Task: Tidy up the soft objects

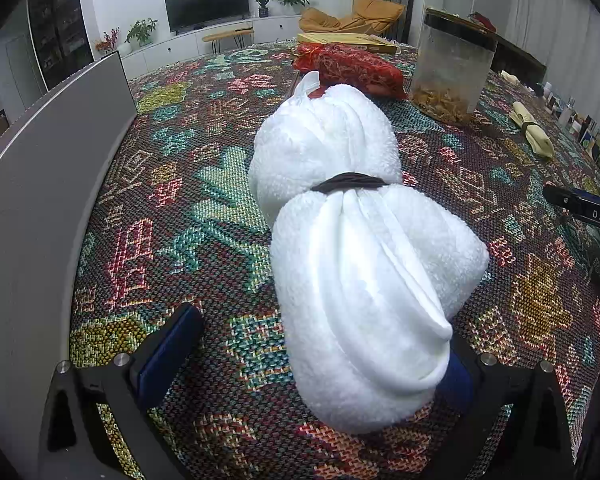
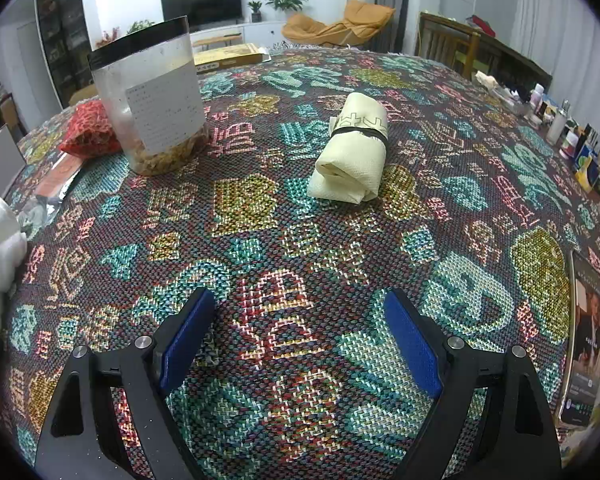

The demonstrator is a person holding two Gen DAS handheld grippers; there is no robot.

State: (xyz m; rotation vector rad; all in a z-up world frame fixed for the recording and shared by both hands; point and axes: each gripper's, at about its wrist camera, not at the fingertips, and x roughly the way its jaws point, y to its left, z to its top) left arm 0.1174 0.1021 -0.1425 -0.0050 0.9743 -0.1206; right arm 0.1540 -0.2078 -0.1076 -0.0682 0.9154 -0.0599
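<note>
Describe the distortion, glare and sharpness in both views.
Left wrist: strong fisheye bend, black corners; white towel roll bright, nearly blown out up close, still sharp. Right wrist: same bulge in the tablecloth; yellow roll crisp, even light, no harsh shadows.

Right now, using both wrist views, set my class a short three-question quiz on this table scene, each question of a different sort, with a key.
1. True or false: the rolled white towel is cinched round its middle by a dark band.
2. Multiple choice: what lies between the fingers of the right gripper?
A. the rolled yellow cloth
B. the clear plastic jar
C. only the woven tablecloth
3. Fill in: in the left wrist view, the near end of the white towel lies between the open fingers of the ____ gripper.

Key
1. True.
2. C: the tablecloth alone; the yellow cloth and the jar sit farther off.
3. left
</note>
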